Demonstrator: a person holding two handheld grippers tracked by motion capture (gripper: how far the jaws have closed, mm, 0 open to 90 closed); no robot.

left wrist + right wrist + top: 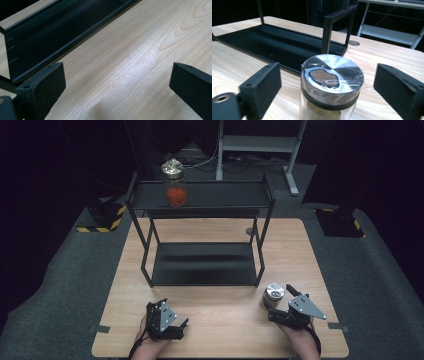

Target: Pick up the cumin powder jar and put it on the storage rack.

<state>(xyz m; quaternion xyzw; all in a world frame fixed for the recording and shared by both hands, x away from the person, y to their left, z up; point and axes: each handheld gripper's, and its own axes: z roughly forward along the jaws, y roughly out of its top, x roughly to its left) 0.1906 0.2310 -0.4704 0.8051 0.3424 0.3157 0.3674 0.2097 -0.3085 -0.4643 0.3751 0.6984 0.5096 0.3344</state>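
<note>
The small glass jar with a silver lid stands upright on the wooden counter, near its right front part and just in front of the right front leg of the black two-level shelf rack. In the right gripper view the jar holds a pale brown powder and its lid is wrapped in clear film. The right gripper is around it: its fingers are wide open, one on each side of the lid, and neither touches the jar. So the step in hand seems to be the approach for a grasp. The next move calls for closing evenly on the jar below the lid, without pushing it over. A second jar with red content already stands on the top shelf, so probably this one goes to the rack too. The left gripper rests low over bare counter, fingers wide open and empty.
</note>
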